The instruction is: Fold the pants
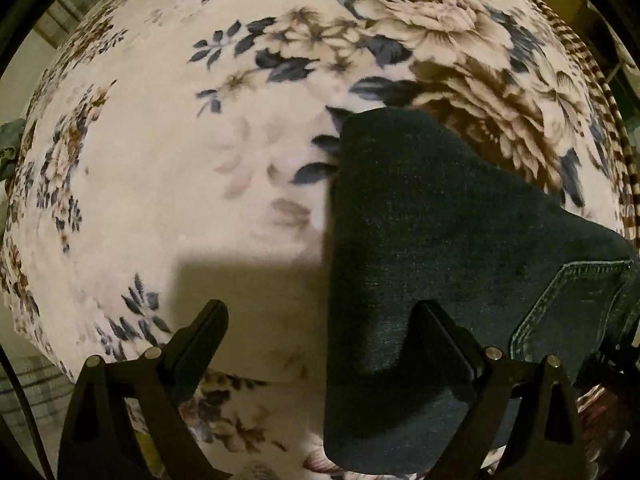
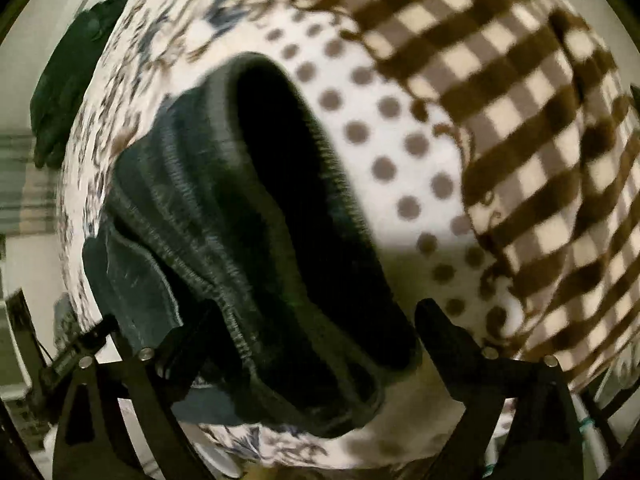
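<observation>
Left wrist view: left gripper (image 1: pixel 322 318) spread wide, nothing clamped between the fingers. Dark denim pants (image 1: pixel 420 248) laid flat on a floral blanket (image 1: pixel 168 140), ahead and toward the right-hand finger; that finger (image 1: pixel 444 340) over the cloth, whether touching or just above cannot be told, the other finger (image 1: pixel 204 328) over bare blanket. Folded leg end of the pants farthest ahead, with a rounded edge; back pocket (image 1: pixel 568 304) with pale stitching just beyond the right finger, near the frame's edge. Shadow of the tool cast on the blanket between the fingers. Striped brown and cream border (image 1: pixel 596 92) of the blanket far ahead on the right.

Right wrist view, blurred: right gripper (image 2: pixel 318 320) likewise spread, clasping nothing. Waistband (image 2: pixel 224 208) of the pants directly ahead, ribbed, gaping open into a dark hollow (image 2: pixel 288 168). Left-hand finger (image 2: pixel 200 332) against or under the waistband's edge, hard to tell which; right-hand finger (image 2: pixel 440 324) apart from the cloth, over a dotted white blanket panel (image 2: pixel 384 136). Brown and cream checked panel (image 2: pixel 520 120) further ahead and to the right. Dark garment (image 2: pixel 68 80) well off to the left, at the bed's edge.
</observation>
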A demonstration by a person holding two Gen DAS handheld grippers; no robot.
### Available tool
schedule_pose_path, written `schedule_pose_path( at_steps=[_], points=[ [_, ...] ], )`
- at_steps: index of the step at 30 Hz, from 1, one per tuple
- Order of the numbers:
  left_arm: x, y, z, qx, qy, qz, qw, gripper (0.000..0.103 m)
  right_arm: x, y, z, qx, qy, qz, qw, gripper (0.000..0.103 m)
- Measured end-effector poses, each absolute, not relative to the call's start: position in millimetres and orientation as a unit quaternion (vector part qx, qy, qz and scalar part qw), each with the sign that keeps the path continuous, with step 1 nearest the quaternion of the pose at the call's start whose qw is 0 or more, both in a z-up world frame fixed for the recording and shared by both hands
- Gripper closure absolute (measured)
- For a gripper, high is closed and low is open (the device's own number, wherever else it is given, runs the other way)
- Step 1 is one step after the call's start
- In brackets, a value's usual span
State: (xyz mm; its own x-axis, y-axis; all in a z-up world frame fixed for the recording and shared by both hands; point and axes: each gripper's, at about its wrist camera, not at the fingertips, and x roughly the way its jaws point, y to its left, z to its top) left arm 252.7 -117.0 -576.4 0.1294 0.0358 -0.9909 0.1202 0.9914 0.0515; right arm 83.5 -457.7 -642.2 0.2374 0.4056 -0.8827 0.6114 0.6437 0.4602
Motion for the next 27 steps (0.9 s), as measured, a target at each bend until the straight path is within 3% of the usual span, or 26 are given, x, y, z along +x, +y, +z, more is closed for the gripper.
schedule_pose_path(
  at_steps=[8,15,17,21,22,27],
  points=[
    [248,-108,-599,-0.044,0.694,-0.092,0.713,0.006,64,-471,-667,0.515,0.572,-0.008,0.638,0.002],
    [247,-106,-620,-0.096,0.7,-0.111,0.699,0.008,69,-471,-672,0.538,0.548,0.019,0.64,0.001],
    [249,-111,-620,-0.093,0.696,-0.117,0.702,0.022,67,-471,-670,0.533,0.543,0.017,0.648,0.007],
    [248,-122,-602,-0.061,0.677,-0.125,0.723,0.067,58,-471,-663,0.534,0.533,0.015,0.656,0.039],
    [247,-124,-596,-0.054,0.672,-0.126,0.727,0.074,57,-469,-660,0.533,0.533,0.013,0.658,0.042],
    [241,-132,-572,-0.029,0.656,-0.129,0.743,0.085,58,-459,-640,0.524,0.533,0.009,0.665,0.051]
  ],
)
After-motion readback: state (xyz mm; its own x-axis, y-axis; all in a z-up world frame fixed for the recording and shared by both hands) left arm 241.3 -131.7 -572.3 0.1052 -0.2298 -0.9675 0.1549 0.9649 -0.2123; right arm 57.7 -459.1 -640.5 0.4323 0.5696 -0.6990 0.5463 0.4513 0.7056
